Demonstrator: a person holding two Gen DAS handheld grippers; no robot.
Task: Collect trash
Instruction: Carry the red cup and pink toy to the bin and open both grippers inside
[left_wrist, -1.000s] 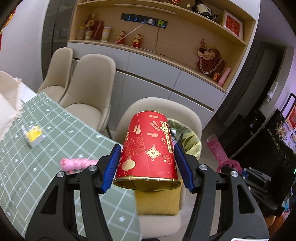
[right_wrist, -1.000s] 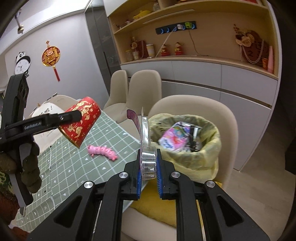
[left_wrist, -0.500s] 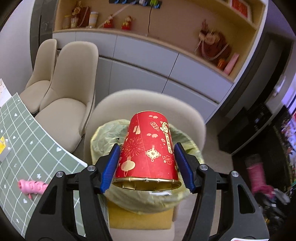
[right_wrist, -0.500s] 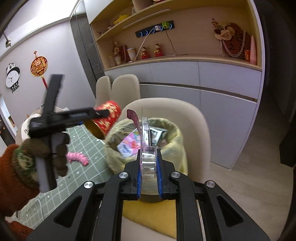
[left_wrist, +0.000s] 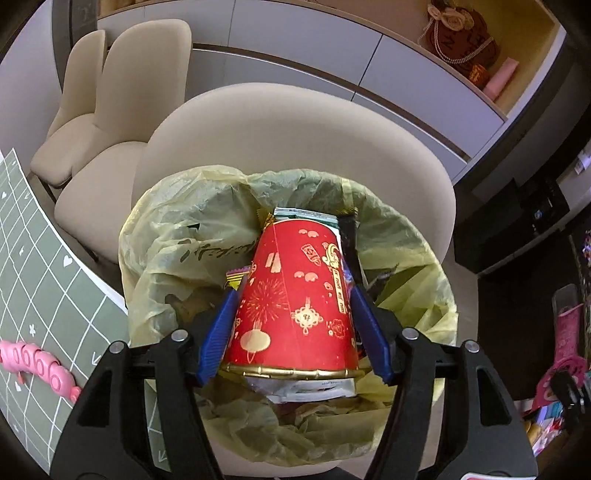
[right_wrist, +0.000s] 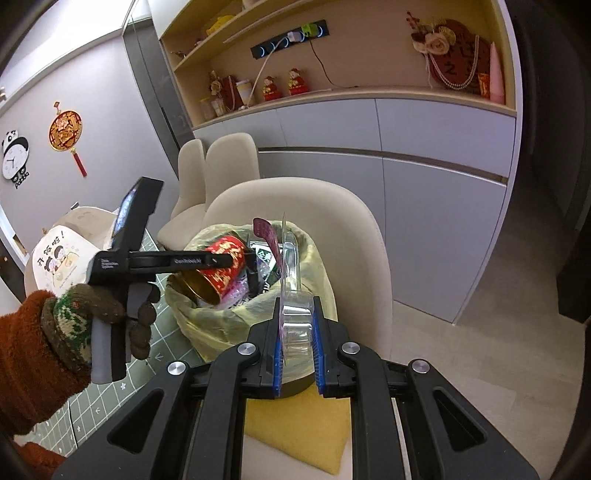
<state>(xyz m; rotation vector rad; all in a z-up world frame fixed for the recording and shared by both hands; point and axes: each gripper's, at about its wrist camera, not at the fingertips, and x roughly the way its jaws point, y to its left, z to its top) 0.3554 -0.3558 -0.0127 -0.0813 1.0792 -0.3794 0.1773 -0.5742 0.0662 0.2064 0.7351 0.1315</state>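
Left wrist view: the left hand-held gripper (left_wrist: 295, 328), clamped on the red cup (left_wrist: 295, 302), has swung from the tabletop (left_wrist: 48, 280) to over the yellow-lined bin (left_wrist: 406, 251) — release comes next; the right hand-held gripper (right_wrist: 297, 343) pinches clear packaging (right_wrist: 291, 295) just behind.

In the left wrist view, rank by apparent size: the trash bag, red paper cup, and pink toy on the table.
1. Yellow trash bag, clearly largest.
2. Red paper cup, though it sits close to the camera in the left gripper.
3. Pink toy, partly cut off at the edge.

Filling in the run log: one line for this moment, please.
left gripper: shut on red paper cup, over trash bag | right gripper: shut on clear plastic package, short of bag | nothing released
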